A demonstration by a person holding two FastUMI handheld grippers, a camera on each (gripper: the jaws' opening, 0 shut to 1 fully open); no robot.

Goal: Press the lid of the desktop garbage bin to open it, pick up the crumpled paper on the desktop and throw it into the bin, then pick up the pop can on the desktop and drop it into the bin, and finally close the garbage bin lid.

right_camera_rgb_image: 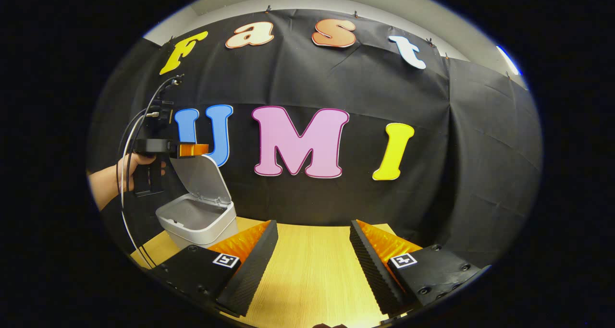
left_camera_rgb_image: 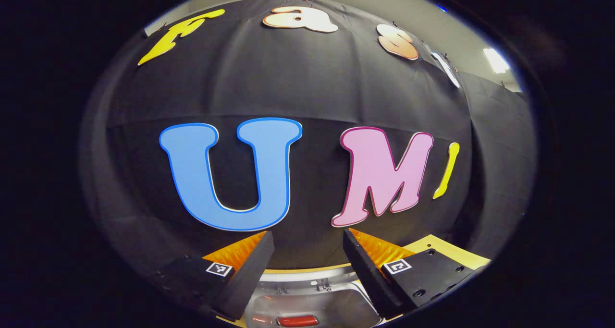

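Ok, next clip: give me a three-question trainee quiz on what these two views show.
1. True or false: the lid of the garbage bin stands open.
2. Which gripper is above the open bin? A) left gripper B) right gripper
3. Fill in: between the left gripper's fingers, in the left gripper view, something red lies inside the ____.

Key: 1 true. 2 A; a hand holds it there in the right gripper view. 3 bin; what the red thing is cannot be told. Both grippers are open and hold nothing; the right one faces the wooden table.
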